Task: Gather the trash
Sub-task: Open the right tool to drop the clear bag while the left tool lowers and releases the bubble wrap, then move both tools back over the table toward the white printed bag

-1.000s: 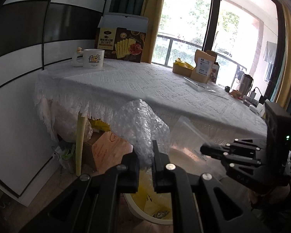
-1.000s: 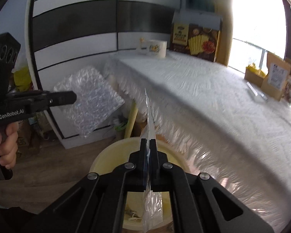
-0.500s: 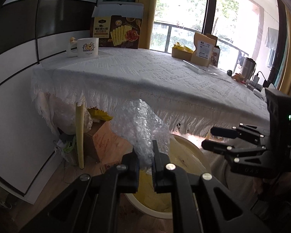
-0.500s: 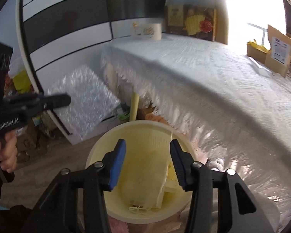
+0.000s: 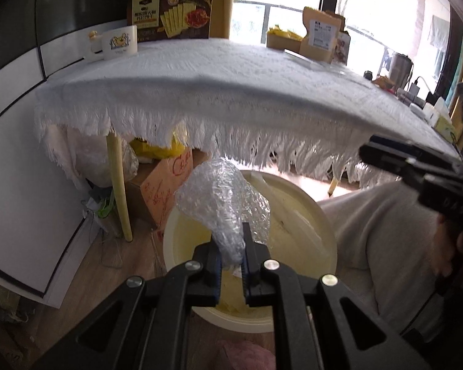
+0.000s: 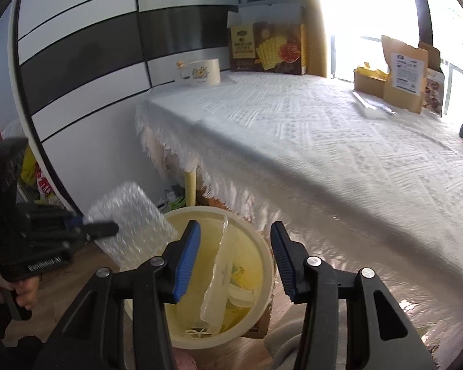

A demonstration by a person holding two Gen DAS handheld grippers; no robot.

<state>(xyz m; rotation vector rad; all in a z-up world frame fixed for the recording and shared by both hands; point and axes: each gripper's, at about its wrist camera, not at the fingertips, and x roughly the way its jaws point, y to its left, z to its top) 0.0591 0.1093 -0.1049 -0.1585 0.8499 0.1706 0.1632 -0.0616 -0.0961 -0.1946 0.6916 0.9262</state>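
Bubble wrap [image 5: 222, 203], pinched in the left gripper [image 5: 231, 257] over the near rim of the yellow bin [image 5: 321, 215], should be carried further over the middle before release, while the right gripper [image 6: 234, 262] hangs open and empty above it.

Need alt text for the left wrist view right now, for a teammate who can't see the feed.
The left gripper, shut on a crumpled piece of bubble wrap, holds it over a pale yellow bin on the wooden floor. Behind it stands a table under a fringed white tablecloth, with a mug and cracker box at the back.
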